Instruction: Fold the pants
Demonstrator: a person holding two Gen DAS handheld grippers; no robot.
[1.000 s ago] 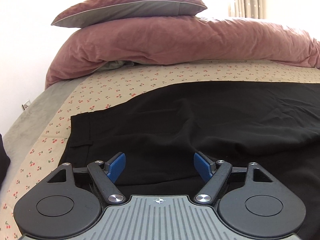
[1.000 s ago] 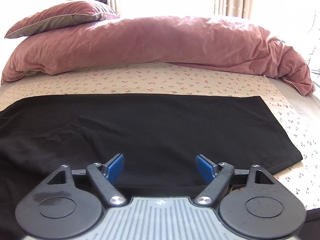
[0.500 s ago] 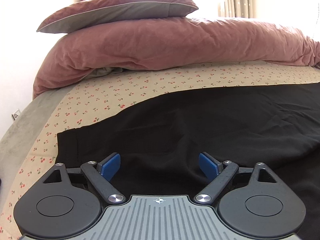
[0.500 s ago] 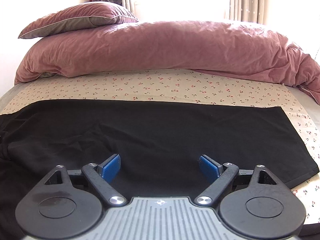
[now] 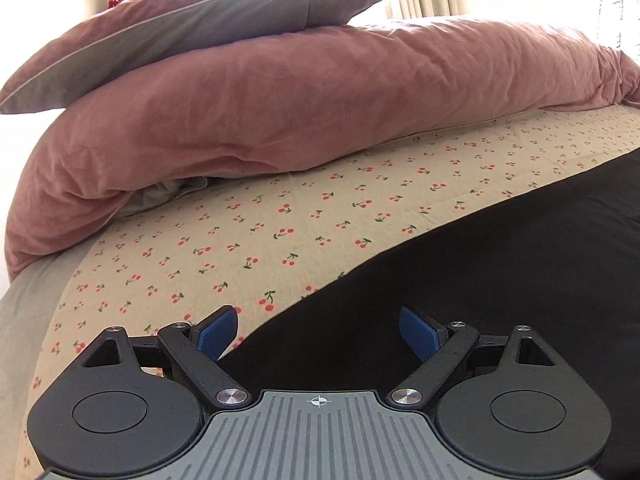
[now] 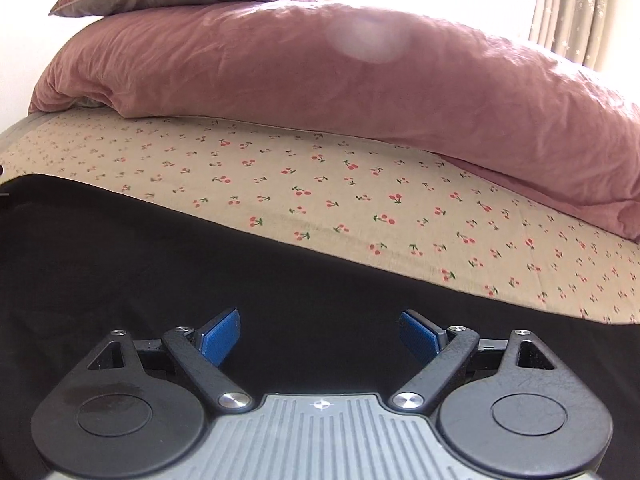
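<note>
Black pants lie flat on a cherry-print sheet. In the left wrist view their far edge runs diagonally across the lower right. My left gripper is open and empty, low over that edge: its left blue pad is over the sheet, its right pad over the pants. In the right wrist view the pants fill the lower left. My right gripper is open and empty, low over the black cloth near its far edge.
A rolled pink duvet lies across the far side of the bed, also in the right wrist view. A pink-grey pillow rests on it. Bare cherry-print sheet lies between pants and duvet. Curtains hang behind.
Both grippers have moved forward and lower across the pants toward their far edge. The duvet looms larger. Both stay open and empty.
</note>
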